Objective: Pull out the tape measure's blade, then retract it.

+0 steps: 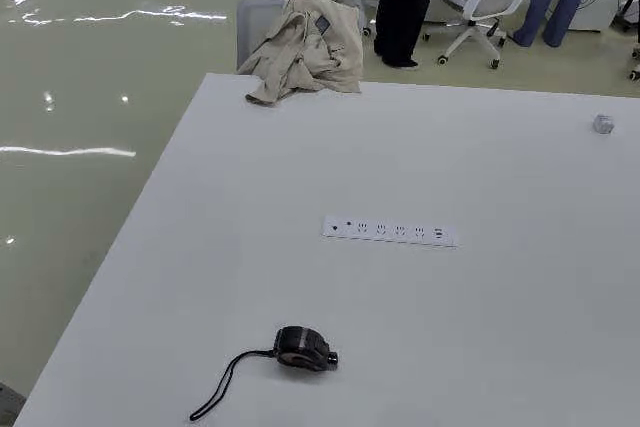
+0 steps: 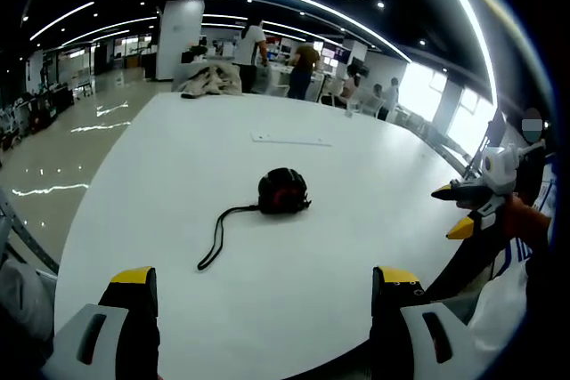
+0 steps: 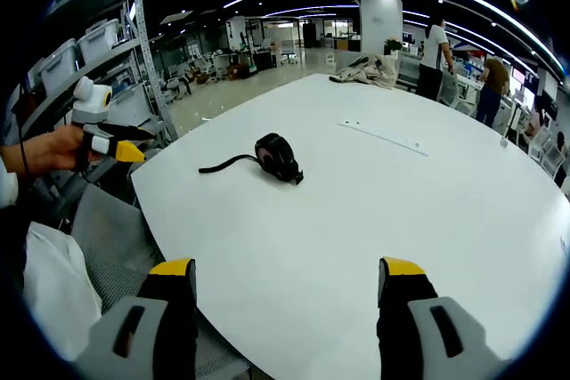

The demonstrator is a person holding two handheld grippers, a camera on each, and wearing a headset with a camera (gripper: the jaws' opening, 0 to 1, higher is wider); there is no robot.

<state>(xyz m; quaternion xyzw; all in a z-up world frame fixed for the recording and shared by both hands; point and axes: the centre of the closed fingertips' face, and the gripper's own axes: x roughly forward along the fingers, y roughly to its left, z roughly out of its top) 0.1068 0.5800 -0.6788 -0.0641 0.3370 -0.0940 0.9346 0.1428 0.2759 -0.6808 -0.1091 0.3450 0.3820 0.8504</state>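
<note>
I see the tape measure (image 1: 305, 348) lying on the white tabletop (image 1: 480, 147) close to the near edge, its black cord (image 1: 225, 387) trailing to the near left; my left gripper (image 2: 264, 278) is well apart from it, jaws spread wide and empty; my right gripper (image 3: 288, 266) likewise, jaws spread wide; a power strip (image 1: 389, 232) lies farther out.

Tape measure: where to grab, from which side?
Likely the tape measure's chunky case, clamped across its width from above. Its strap trails left in the head view and the blade end seems to point right, so keep both clear.
</note>
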